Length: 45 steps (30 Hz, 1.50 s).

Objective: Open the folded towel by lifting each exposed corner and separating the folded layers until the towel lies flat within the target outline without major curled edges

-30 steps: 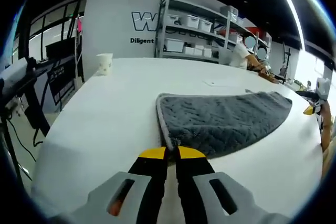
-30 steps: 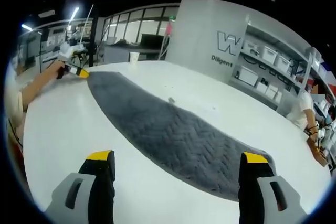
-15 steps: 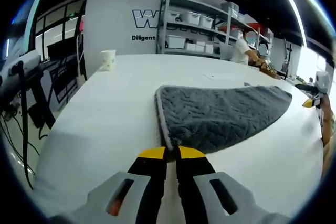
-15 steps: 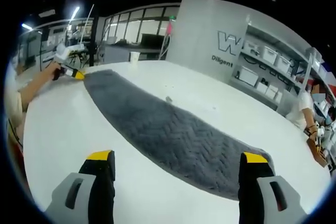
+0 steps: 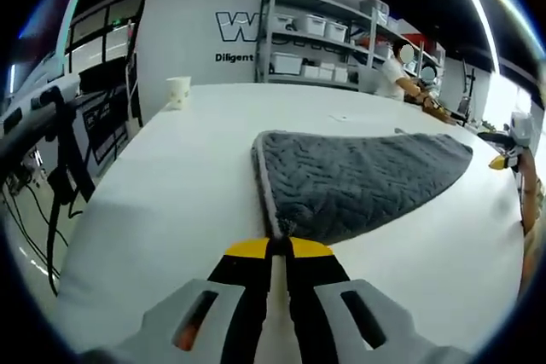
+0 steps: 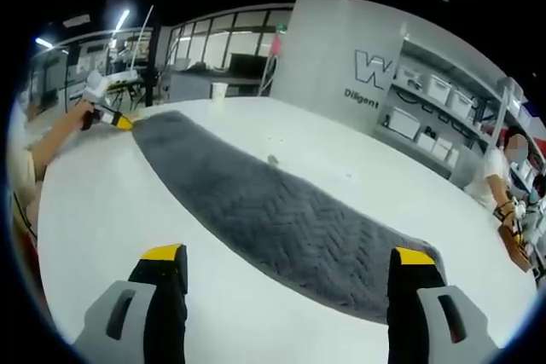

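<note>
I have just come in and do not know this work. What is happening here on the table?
A person is spreading a grey towel on a white table with two hand-held grippers. The left gripper has its fingers shut on one corner of the towel. The right gripper hangs open above the other end, holding nothing. The towel lies stretched out long and mostly flat between them.

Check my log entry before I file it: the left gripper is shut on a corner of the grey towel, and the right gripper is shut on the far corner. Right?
Not quite. The right gripper is open, holding nothing; the right gripper view shows its jaws wide apart above the towel. The left gripper is shut on a corner.
</note>
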Available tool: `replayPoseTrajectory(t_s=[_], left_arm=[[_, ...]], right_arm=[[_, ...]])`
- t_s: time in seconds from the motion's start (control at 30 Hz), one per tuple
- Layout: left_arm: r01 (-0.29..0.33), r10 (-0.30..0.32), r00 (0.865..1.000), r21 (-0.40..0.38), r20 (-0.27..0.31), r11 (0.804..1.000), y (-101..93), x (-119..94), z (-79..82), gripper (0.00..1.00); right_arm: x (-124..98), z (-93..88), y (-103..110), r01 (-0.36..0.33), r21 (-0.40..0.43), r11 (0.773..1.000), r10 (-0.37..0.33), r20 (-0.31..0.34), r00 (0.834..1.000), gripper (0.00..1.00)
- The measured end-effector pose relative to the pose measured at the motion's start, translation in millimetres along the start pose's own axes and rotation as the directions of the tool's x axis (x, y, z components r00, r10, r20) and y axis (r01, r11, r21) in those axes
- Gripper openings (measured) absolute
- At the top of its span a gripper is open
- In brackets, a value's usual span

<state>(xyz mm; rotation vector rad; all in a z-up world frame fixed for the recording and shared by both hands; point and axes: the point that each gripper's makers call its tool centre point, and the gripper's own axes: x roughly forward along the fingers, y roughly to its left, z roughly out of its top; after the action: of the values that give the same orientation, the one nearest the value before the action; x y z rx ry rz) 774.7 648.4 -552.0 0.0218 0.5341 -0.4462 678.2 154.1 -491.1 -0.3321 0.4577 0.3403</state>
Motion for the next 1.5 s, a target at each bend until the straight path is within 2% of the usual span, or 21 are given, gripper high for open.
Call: replayPoseTrajectory(t_s=[0.67, 0.73, 0.8, 0.87, 1.0, 1.07, 1.2, 1.23, 1.3, 1.4, 1.5], left_arm=[[0.011, -0.011, 1.0, 0.0, 0.008, 1.0, -4.8, -2.9, -1.5, 0.05], [0.007, -0.007, 1.0, -0.012, 0.027, 1.0, -3.4, -2.9, 1.5, 0.07], [0.01, -0.007, 0.997, -0.041, 0.075, 0.999, -1.9, -4.2, 8.7, 0.11], [0.013, -0.008, 0.995, -0.056, 0.095, 0.998, -1.7, -5.8, 11.8, 0.17], [0.057, -0.039, 0.98, -0.089, 0.193, 0.994, -6.8, -18.4, 31.9, 0.27], [0.093, -0.072, 0.975, -0.089, 0.208, 0.992, -12.7, -22.2, 37.8, 0.33], [0.116, -0.102, 0.972, -0.053, 0.214, 0.992, -26.7, -25.8, 42.4, 0.4], [0.117, -0.103, 0.972, -0.049, 0.213, 0.992, -27.6, -25.8, 42.6, 0.45], [0.135, -0.131, 0.977, -0.009, 0.169, 0.991, -38.8, -24.1, 37.4, 0.54], [0.125, -0.126, 0.981, 0.02, 0.146, 0.992, -43.8, -21.4, 36.1, 0.69], [0.145, -0.151, 0.98, 0.056, 0.127, 0.988, -50.9, -18.1, 36.0, 0.72]], right_arm=[[0.2, -0.9, 1.3, -0.003, -0.002, 1.0, 0.003, -0.003, 1.0, 0.97], [0.1, -0.7, 1.2, -0.003, 0.0, 1.0, 0.003, -0.002, 1.0, 0.97], [-0.1, -0.6, 0.5, -0.001, 0.001, 1.0, 0.001, -0.001, 1.0, 0.98], [-0.2, -0.6, 0.0, 0.0, 0.001, 1.0, 0.0, -0.001, 1.0, 0.98], [-0.5, -0.5, -0.9, -0.001, 0.002, 1.0, 0.001, -0.001, 1.0, 0.98], [-0.4, -0.8, -0.9, -0.001, 0.004, 1.0, 0.001, -0.002, 1.0, 0.98], [-0.4, -1.2, -0.7, -0.002, 0.007, 1.0, 0.002, -0.002, 1.0, 0.98], [-0.4, -1.2, -0.7, -0.002, 0.008, 1.0, 0.002, -0.002, 1.0, 0.98], [-0.1, -1.4, -0.4, -0.004, 0.009, 1.0, 0.004, -0.002, 1.0, 0.98], [0.3, -2.2, 0.0, -0.005, 0.007, 1.0, 0.005, -0.007, 1.0, 0.98], [-0.4, -1.5, 0.8, -0.015, 0.017, 1.0, 0.015, -0.002, 1.0, 0.98]])
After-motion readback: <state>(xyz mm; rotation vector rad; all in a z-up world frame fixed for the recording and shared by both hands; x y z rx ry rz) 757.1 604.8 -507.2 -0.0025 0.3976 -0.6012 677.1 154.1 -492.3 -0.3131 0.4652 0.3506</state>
